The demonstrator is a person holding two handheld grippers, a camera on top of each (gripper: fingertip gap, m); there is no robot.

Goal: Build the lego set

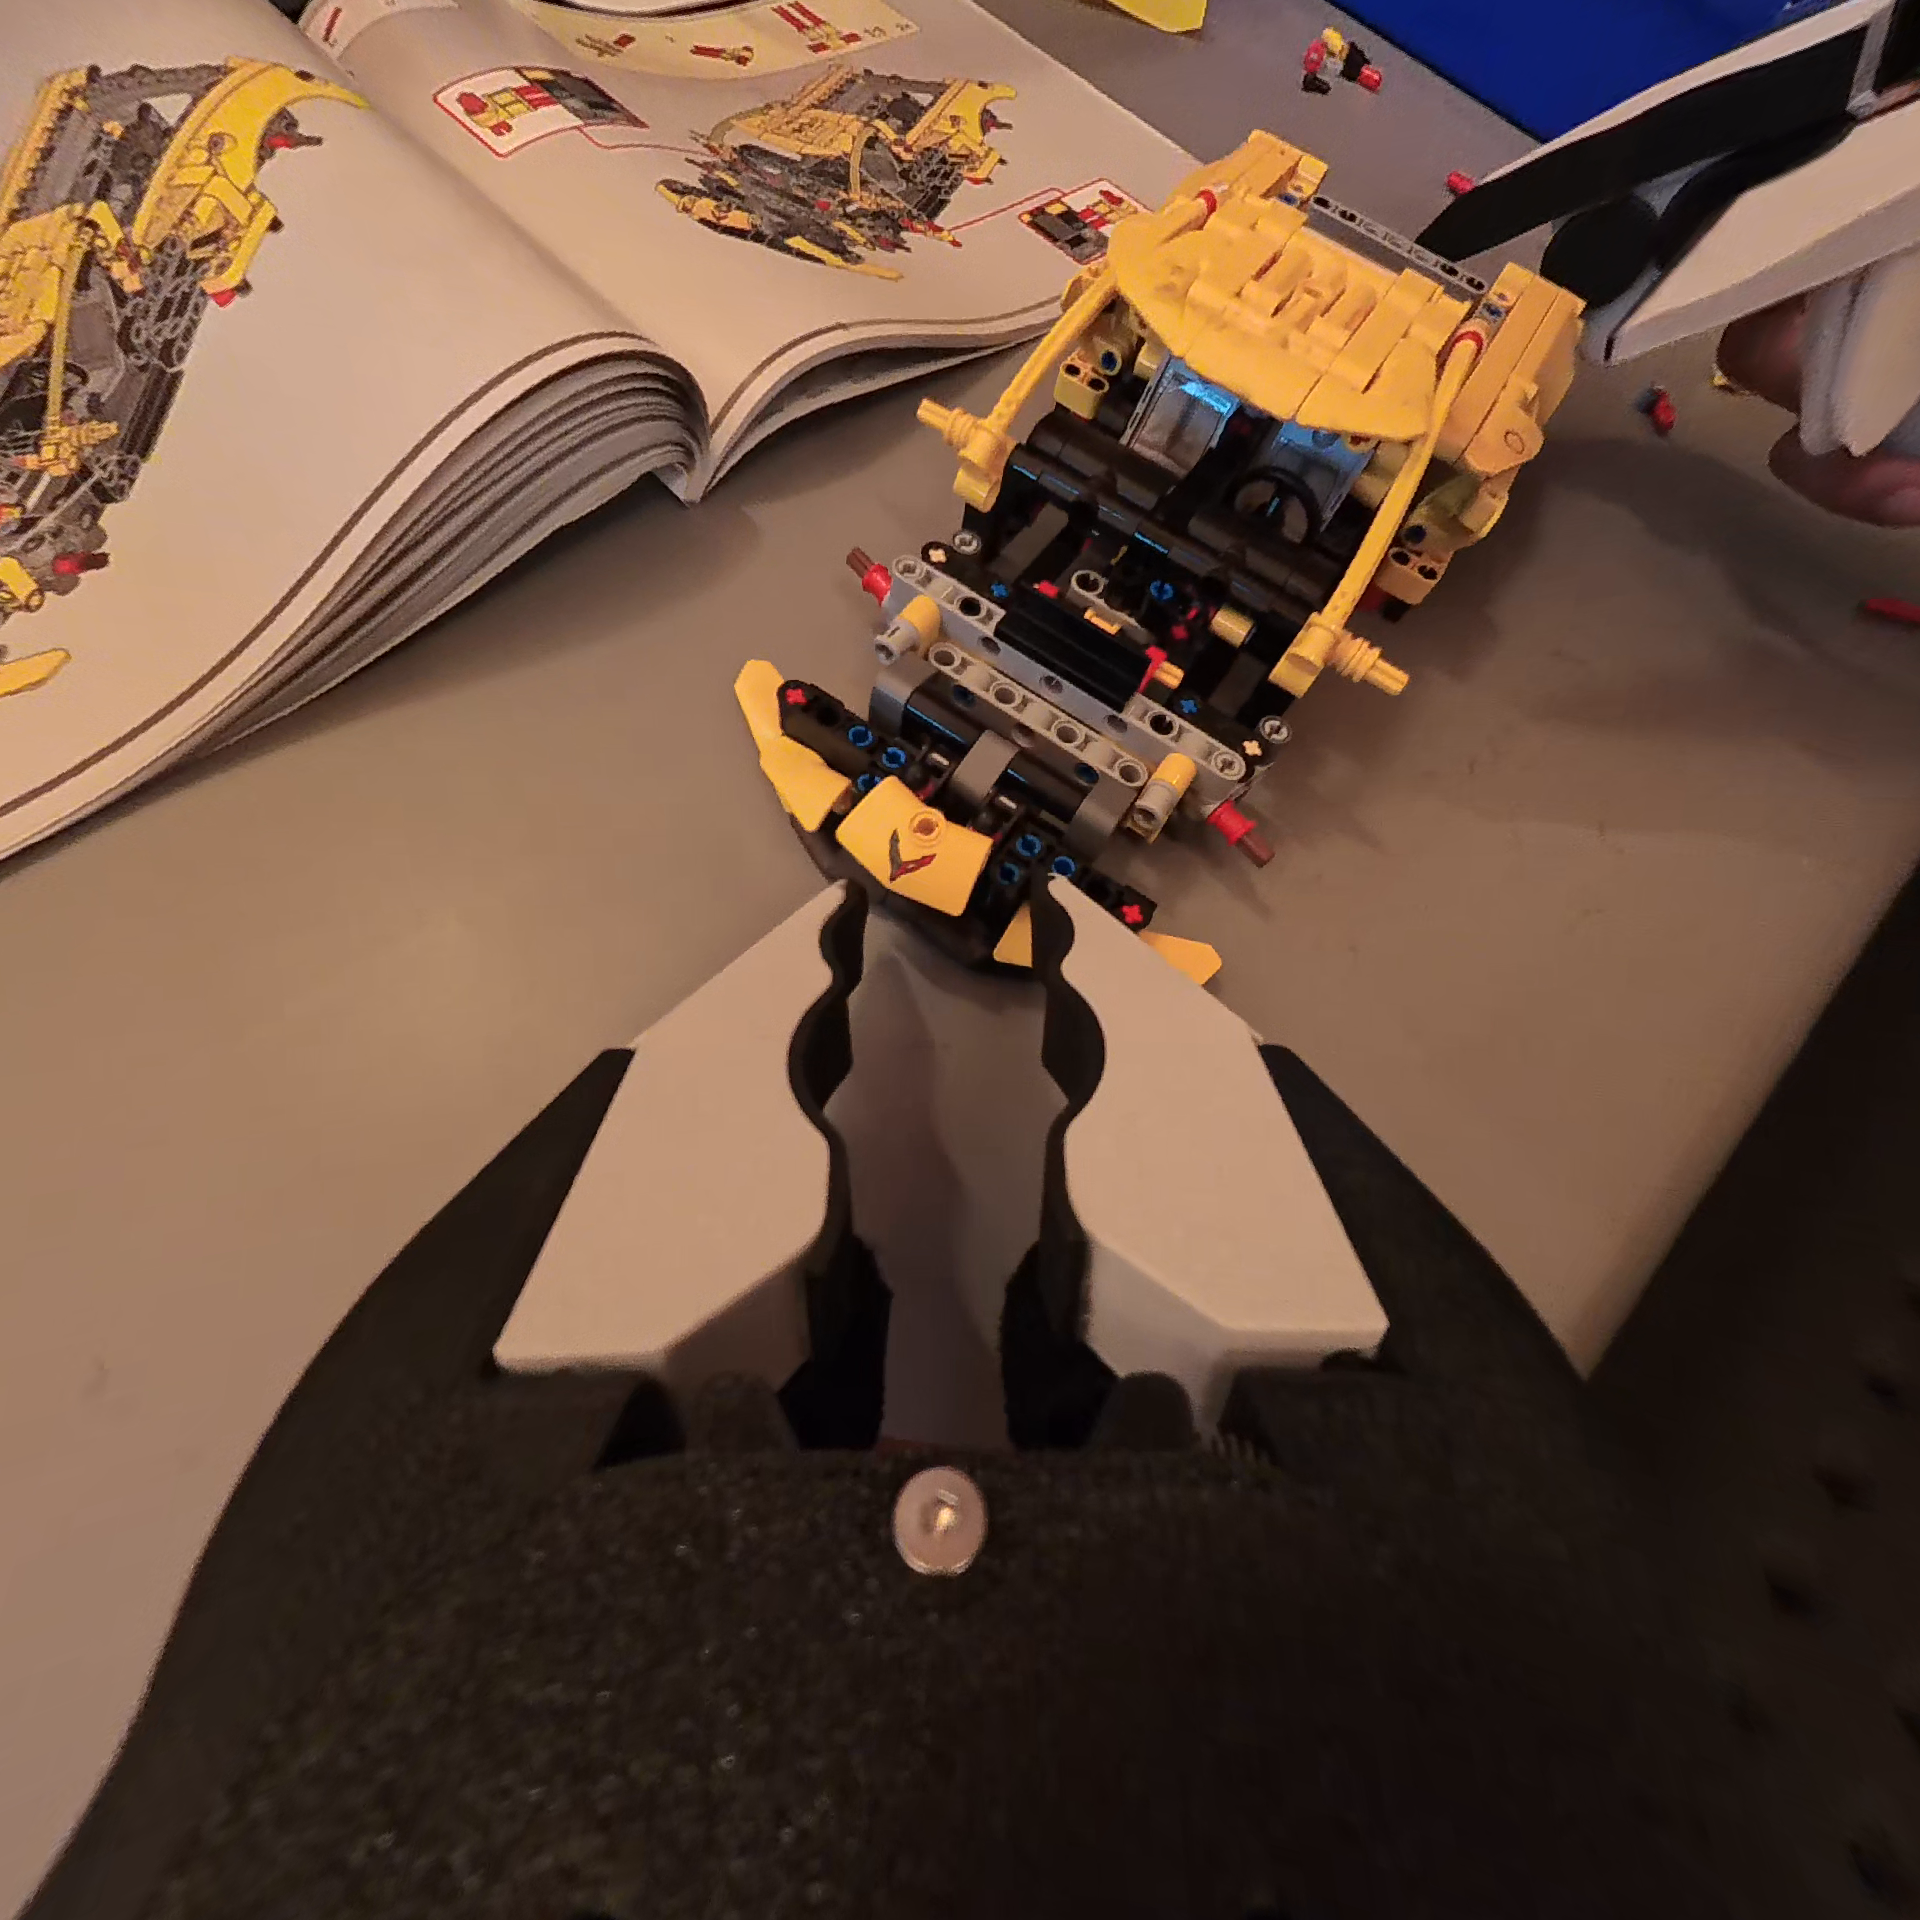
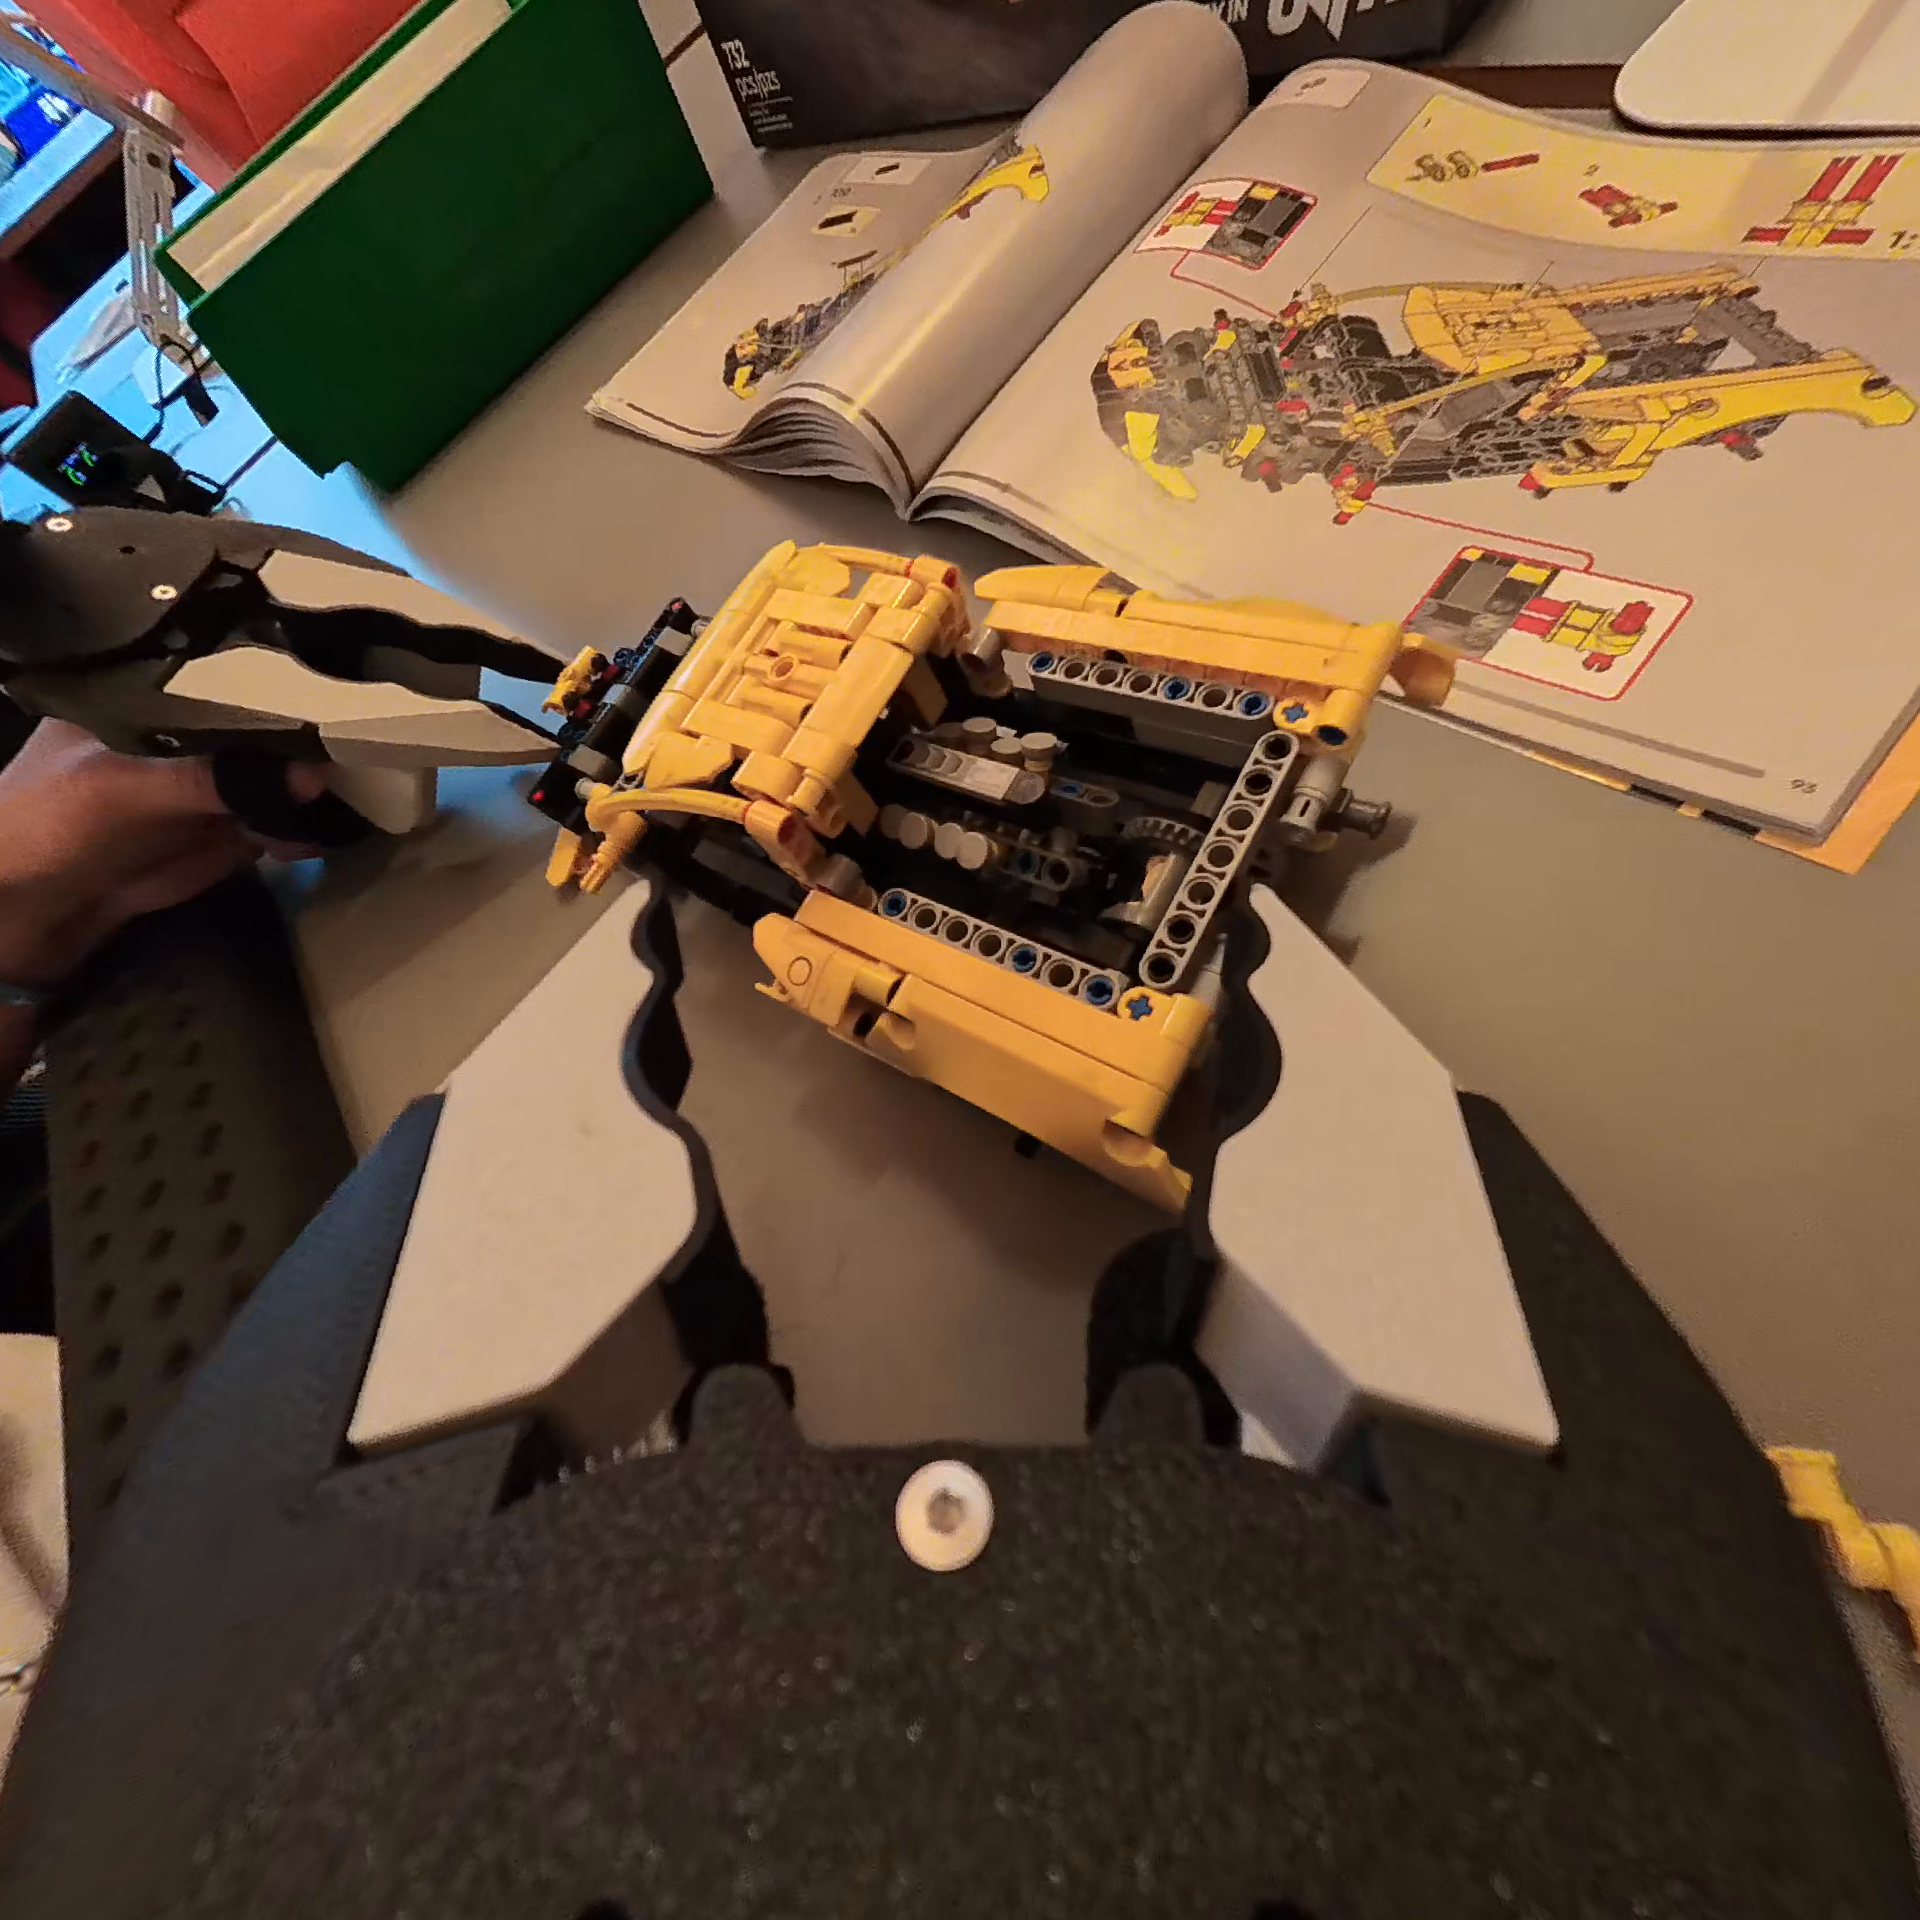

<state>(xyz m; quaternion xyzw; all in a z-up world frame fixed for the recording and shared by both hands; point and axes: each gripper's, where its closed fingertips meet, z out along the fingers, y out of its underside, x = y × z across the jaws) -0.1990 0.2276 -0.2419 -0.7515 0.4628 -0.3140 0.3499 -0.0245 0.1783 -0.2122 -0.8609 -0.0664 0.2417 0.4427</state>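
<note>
Both grey-and-black two-finger grippers bracket the half-built yellow, black and grey brick car (image 2: 935, 831) on the grey table (image 1: 468, 831). Left gripper (image 1: 951, 904) pinches the car's black nose between nearly closed fingers; right gripper (image 2: 951, 935) is spread wide around the rear side panel, not clamping. An open instruction booklet (image 2: 1351, 364) lies just beyond the car, a green box (image 2: 436, 239) near the table's far edge, with small red loose pieces (image 1: 1340, 62) scattered by a blue sheet (image 1: 1579, 52).
</note>
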